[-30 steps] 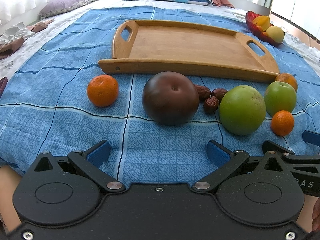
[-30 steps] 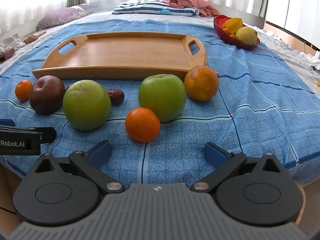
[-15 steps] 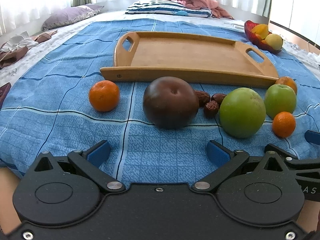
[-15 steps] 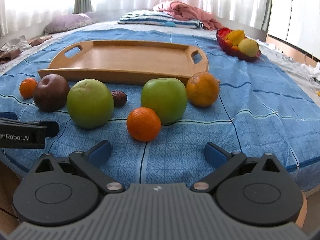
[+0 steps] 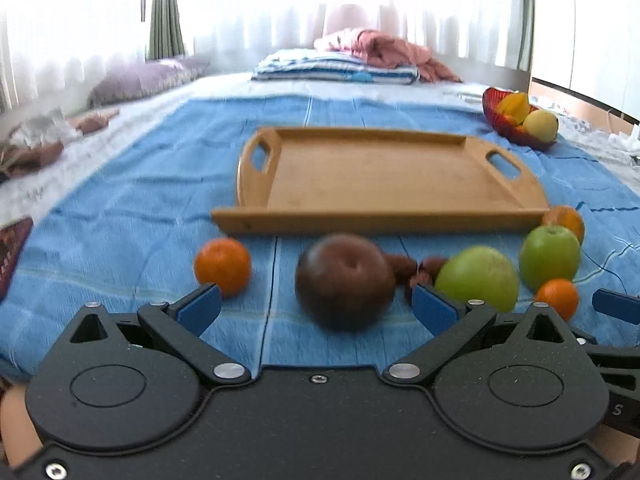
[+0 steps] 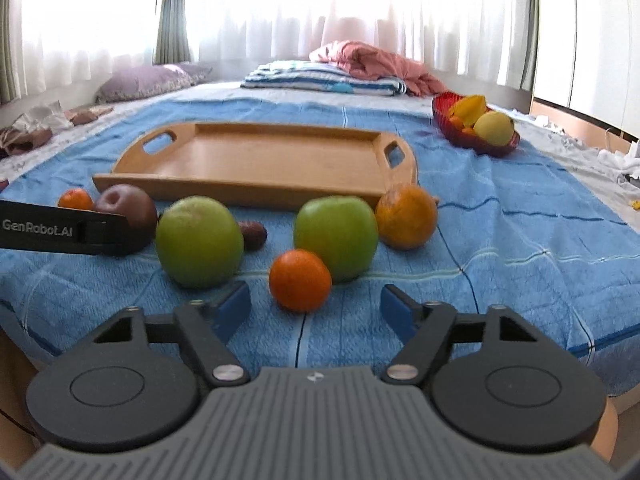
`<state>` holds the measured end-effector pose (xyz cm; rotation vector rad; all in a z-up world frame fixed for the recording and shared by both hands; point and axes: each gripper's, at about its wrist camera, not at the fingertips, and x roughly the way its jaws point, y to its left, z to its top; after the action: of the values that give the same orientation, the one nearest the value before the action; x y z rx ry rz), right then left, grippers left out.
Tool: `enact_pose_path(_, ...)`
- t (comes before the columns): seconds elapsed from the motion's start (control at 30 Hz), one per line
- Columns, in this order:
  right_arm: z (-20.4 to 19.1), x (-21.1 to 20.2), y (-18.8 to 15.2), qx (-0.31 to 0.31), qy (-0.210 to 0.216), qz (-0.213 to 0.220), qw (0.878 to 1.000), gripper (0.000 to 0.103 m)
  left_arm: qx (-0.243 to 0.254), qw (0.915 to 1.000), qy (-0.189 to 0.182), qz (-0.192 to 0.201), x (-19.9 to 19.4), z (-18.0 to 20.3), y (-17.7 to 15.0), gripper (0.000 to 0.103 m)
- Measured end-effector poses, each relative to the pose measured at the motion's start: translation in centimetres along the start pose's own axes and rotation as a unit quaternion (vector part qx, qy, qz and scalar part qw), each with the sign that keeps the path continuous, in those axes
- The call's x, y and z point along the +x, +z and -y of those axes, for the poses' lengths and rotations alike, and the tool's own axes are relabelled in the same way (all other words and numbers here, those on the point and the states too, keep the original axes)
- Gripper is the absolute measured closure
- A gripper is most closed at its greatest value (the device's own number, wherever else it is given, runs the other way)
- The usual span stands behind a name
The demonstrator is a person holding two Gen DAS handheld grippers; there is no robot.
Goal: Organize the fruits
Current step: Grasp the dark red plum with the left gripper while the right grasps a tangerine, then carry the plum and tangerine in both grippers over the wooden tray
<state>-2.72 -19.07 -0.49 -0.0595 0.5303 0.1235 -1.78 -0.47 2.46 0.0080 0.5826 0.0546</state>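
Item: loose fruit in a row on the blue bedspread (image 6: 520, 240), just before the near wall of the empty wooden tray (image 6: 256, 160).

- Left gripper (image 5: 316, 304): fingers released, spread wide, dark plum (image 5: 345, 280) ahead of them, untouched.
- Right gripper (image 6: 316, 306): fingers released but just narrowing, small orange (image 6: 300, 280) ahead of the gap, no contact.
- Also present: two green apples (image 6: 335, 236), larger orange (image 6: 406, 216), dates (image 6: 253, 234), second small orange (image 5: 222, 266), red bowl (image 6: 460, 136) holding fruit, well apart.

Step judged: approach before first pick. Next move called for advancing around the chosen fruit, clenching, then lifting into the tray.
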Motion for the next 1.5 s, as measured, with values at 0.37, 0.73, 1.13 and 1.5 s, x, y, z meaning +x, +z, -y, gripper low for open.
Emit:
enact_pose_path(0.37, -0.6, -0.1, 0.5, -0.001, -0.003, 0.009, 1.0, 0.053, 0.02, 0.9994, -0.027, -0.01, 1.0, 0.7, 0.4, 0.033)
enact_pose_path(0.73, -1.4, 0.2, 0.5, -0.016, -0.001, 0.007, 1.0, 0.06, 0.021, 0.9993, -0.026, -0.016, 2.4, 1.2, -0.1, 0.034)
enact_pose_path(1.13, -1.5, 1.0, 0.6, -0.011, 0.0, -0.007, 1.0, 0.061, 0.011, 0.9992, -0.029, -0.026, 3.8, 0.7, -0.2, 0.038)
enact_pose_path(1.5, -1.5, 1.2, 0.5, -0.005, -0.003, -0.006, 1.0, 0.066, 0.011, 0.999, -0.032, -0.031, 3.9, 0.8, -0.1, 0.042)
